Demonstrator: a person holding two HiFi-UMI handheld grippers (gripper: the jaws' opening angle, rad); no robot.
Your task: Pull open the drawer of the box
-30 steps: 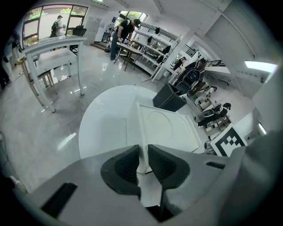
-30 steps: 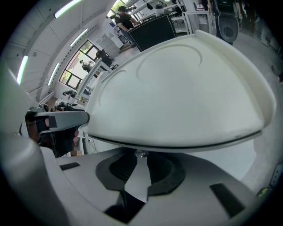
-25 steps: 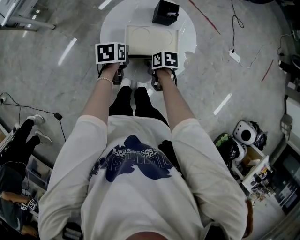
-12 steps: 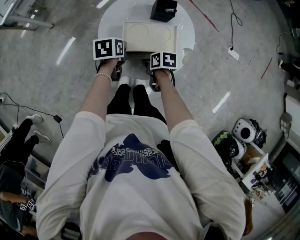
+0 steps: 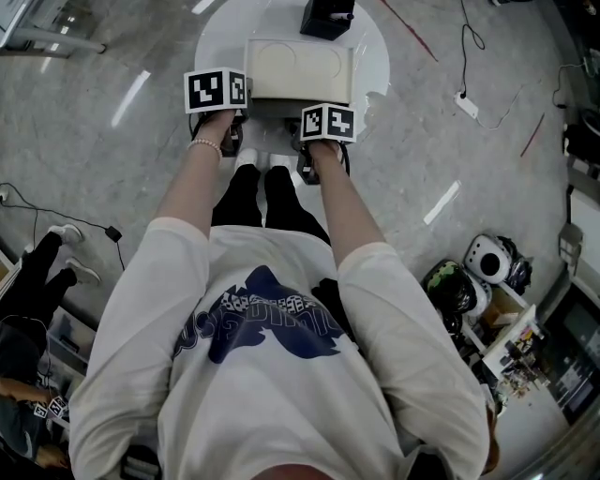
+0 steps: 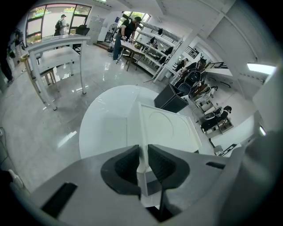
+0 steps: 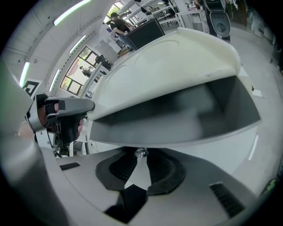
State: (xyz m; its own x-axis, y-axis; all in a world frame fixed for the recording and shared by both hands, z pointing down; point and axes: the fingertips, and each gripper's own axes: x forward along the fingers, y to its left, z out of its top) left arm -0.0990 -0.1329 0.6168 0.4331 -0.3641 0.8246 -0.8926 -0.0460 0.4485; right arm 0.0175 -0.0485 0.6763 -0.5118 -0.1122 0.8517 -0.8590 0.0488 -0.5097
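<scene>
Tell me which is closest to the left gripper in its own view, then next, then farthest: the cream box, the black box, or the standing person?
1. cream box, edge pinched between the left gripper's jaws
2. black box, just behind it, to the right
3. standing person, far back across the room, upper middle

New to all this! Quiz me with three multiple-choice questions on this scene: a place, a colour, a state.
1. Where is the black box? A on the floor; B on the round table, beyond the cream box; C under the table.
2. The table's colour? A white; B red; C green.
3. The left tongs are: A wide open and empty; B shut on the cream box's edge; C holding a cup.
B: it stands at the table's far rim. A: its top shows white. B: the edge is pinched between them.
</scene>
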